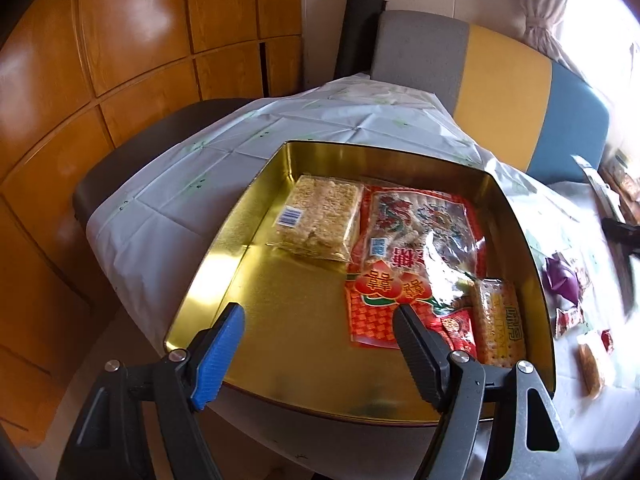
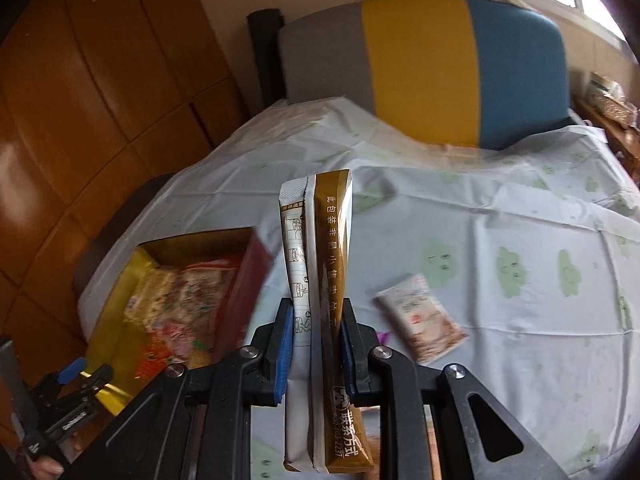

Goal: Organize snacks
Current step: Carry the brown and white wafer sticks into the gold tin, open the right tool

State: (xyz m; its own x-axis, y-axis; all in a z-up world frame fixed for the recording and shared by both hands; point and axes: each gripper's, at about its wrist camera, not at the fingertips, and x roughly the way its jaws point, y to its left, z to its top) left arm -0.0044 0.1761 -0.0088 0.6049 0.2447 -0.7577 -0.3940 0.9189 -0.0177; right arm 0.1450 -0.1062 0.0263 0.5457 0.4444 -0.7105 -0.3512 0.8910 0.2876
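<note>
A: Where is the sachet (image 2: 320,280)?
B: Pinched between the right gripper's (image 2: 316,312) 2 fingers, sticking out past both tips.
A: The left gripper (image 1: 320,320)?
B: Spread wide over the gold tin (image 1: 248,280).

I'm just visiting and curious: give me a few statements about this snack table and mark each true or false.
1. The right gripper is shut on a long gold-and-white sachet. True.
2. The left gripper holds a biscuit pack. False: its jaws are open and empty over the gold tin.
3. The gold tin is empty. False: it holds a rice cracker pack and a red candy bag.
4. A small white packet lies on the tablecloth. True.
</note>
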